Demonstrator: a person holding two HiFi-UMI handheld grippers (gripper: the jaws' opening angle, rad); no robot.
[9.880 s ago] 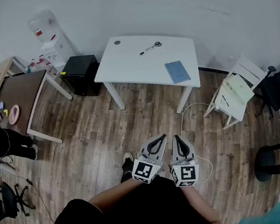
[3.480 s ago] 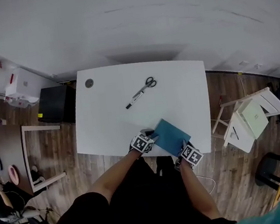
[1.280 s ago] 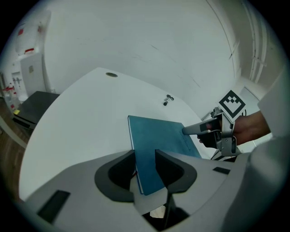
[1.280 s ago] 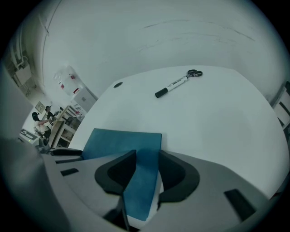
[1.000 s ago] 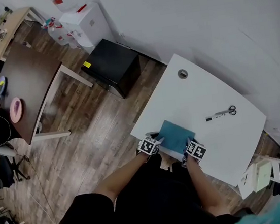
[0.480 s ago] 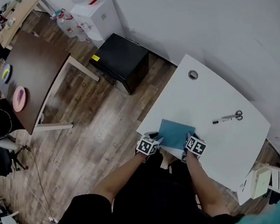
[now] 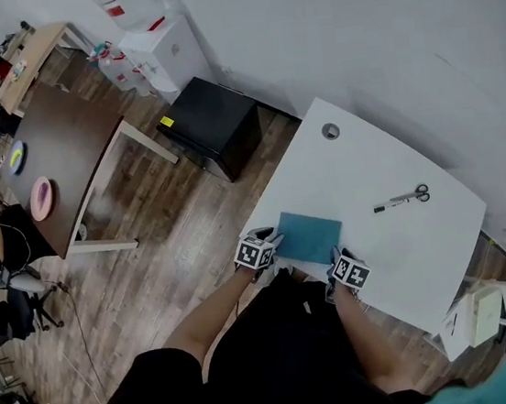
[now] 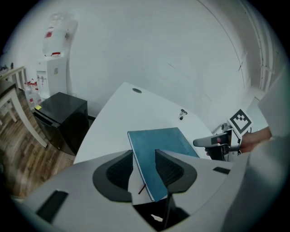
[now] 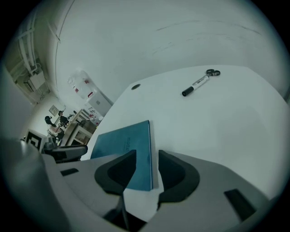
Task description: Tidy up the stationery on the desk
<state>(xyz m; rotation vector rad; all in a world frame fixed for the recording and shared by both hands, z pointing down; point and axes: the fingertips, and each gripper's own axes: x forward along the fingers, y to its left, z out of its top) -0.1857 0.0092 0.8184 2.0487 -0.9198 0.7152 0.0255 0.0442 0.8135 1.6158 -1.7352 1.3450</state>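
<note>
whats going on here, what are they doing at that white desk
A person is at the white desk with a claw in each hand, tidying stationery. The left claw and right claw sit at the two near corners of the teal notebook, which lies by the desk's near edge. Each claw's jaws stand apart with a corner between them; neither looks clamped. The scissors and marker lie untouched farther across.
</note>
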